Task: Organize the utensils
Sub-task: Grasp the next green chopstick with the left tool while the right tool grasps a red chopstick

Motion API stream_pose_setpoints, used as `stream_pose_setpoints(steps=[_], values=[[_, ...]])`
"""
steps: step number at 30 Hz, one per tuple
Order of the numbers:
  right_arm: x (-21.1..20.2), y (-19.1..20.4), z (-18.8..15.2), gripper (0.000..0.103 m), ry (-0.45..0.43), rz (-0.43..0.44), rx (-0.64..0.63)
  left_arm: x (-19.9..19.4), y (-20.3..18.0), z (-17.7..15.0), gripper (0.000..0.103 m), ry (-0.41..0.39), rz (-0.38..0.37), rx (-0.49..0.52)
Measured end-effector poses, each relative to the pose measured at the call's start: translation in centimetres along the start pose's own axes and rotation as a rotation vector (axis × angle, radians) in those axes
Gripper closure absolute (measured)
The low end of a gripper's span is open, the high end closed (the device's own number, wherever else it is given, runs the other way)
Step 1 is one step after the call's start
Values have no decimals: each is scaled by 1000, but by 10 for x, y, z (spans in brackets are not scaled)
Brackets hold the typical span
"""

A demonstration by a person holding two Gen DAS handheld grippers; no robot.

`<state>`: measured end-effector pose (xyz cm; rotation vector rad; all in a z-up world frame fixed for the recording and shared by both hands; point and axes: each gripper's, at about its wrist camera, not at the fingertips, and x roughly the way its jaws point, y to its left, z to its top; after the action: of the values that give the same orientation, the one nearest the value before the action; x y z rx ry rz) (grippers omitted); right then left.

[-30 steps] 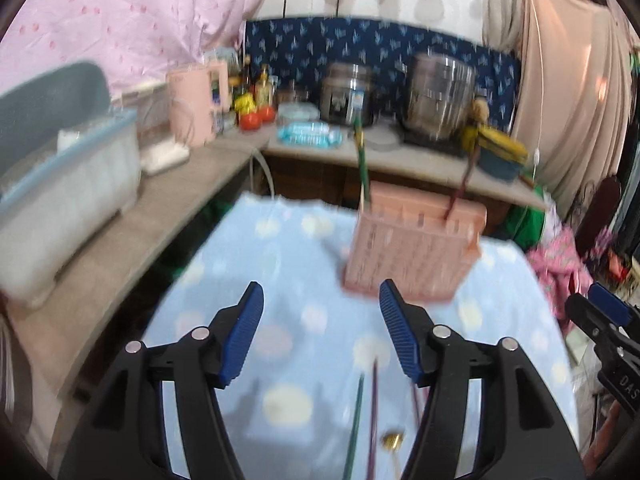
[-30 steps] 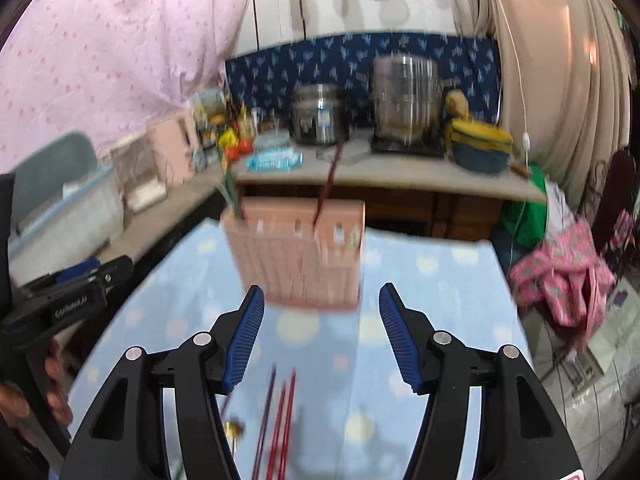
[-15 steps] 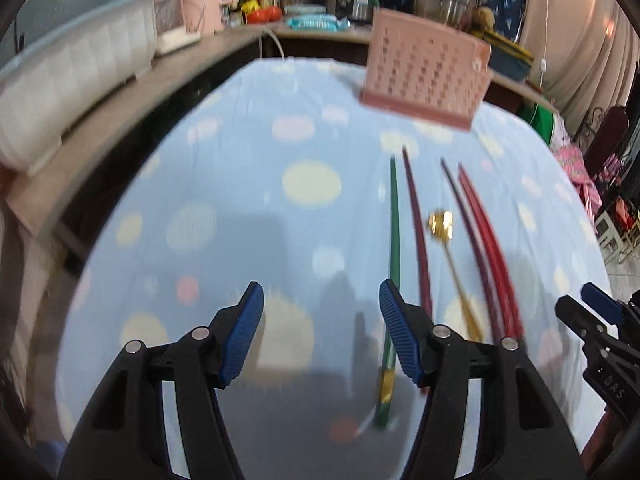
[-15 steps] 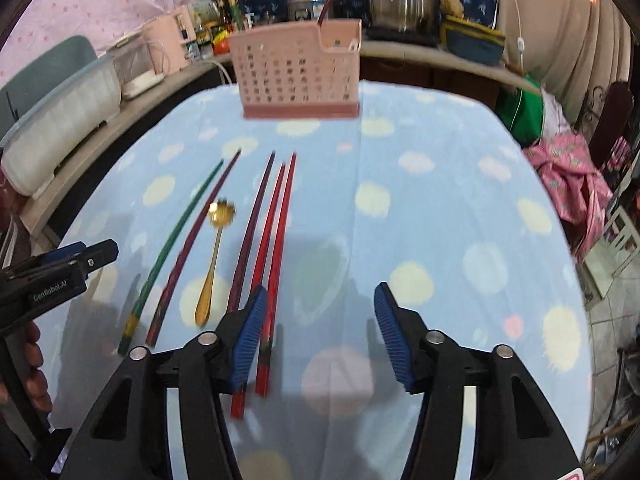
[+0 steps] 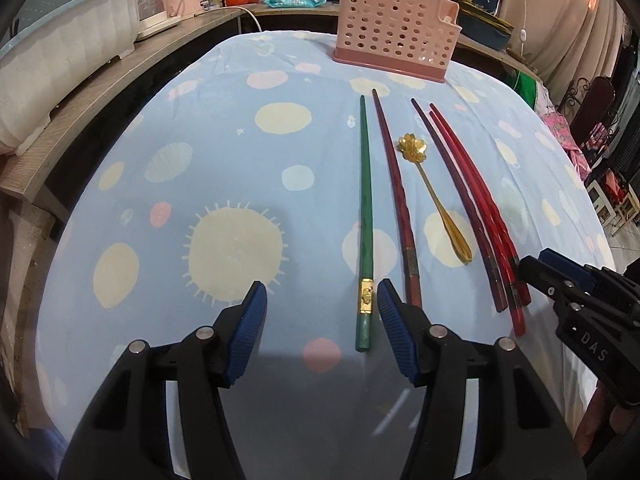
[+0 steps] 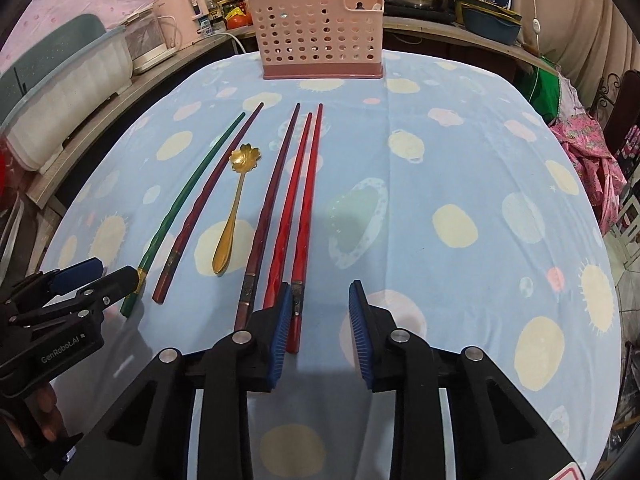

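Several chopsticks and a gold spoon lie side by side on the blue dotted tablecloth. A pink perforated utensil basket stands at the far edge. My left gripper hangs low over the near end of the green chopstick, which lies between its jaws untouched, by the right pad; the jaws are closing a little. My right gripper is closing over the near end of the rightmost red chopstick, which lies beside the left pad. No pad presses on anything.
A dark red chopstick, a purple one and a second red one lie close together. A white tub, a wooden shelf, pots and jars surround the table. Pink cloth hangs at the right.
Both grippers have come down and tilted toward the table, from facing the basket to hovering over the chopsticks' near ends. The right jaws have narrowed markedly.
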<state>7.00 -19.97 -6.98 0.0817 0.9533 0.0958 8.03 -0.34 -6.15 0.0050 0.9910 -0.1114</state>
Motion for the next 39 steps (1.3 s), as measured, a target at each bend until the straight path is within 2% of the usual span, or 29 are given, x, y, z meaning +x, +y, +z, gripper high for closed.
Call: stream_pose_setpoints(steps=[3,9,18,22,26,34,39], values=[[1,2,0,79,3,6,-3,2,-1,-2,54,6,-6,3],[5,1,-4,84,13,8,-3,4,-3,-6,56,5,5,16],[5,1,-8,88,-5,0,-26,4,0,-8,68,-12,20,14],[4,4,-11,90,-21,-17,-62,4,3,-7,79,-18,12,6],[3,0,-11,96,-25,-18,-55,3,9,-6,91,-17,3,-9],[-3,-14,-10,96,-31,-19,-15,-4,13,1,95,-11,-21,-28],[-23,-22,-2,96,-76,-13,13,-21,19,14,96,-39,-41,-61]])
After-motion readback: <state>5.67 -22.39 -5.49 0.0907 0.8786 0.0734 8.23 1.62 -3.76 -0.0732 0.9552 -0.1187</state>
